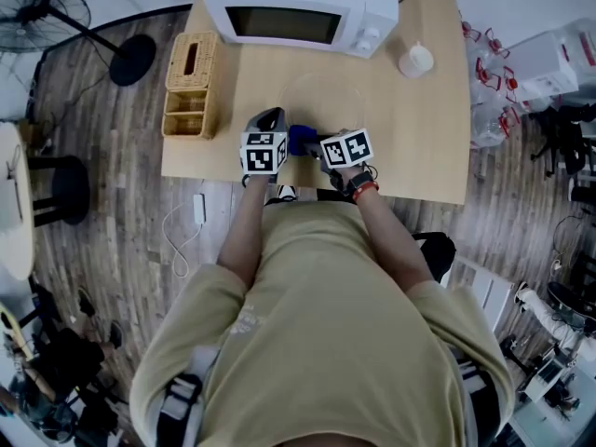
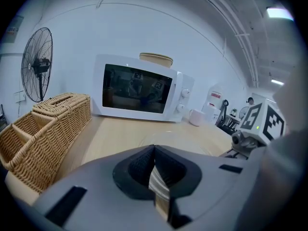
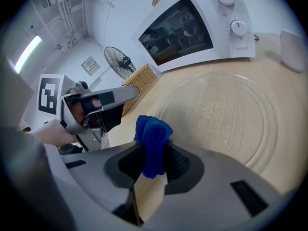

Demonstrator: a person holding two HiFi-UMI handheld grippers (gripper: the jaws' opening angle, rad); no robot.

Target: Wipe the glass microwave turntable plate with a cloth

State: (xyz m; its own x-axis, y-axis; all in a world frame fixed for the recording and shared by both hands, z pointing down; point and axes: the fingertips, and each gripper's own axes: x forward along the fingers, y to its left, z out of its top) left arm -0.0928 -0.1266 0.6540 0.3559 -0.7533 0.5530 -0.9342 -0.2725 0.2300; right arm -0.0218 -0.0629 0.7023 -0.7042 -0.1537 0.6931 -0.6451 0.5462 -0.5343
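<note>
Wooden table (image 1: pixel 421 142): right gripper (image 3: pixel 154 154) clamps blue cloth (image 3: pixel 153 133) near glass plate (image 3: pixel 224 114).

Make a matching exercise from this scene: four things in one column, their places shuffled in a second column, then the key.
Things:
1. blue cloth
2. glass plate
3. wicker organiser
4. white cup

Places:
A. on the table, right of the microwave in the head view
B. flat on the table, in front of the microwave
C. near the table's left edge in the head view
D. clamped in the right gripper

Pairs: 1-D, 2-B, 3-C, 4-A
</note>
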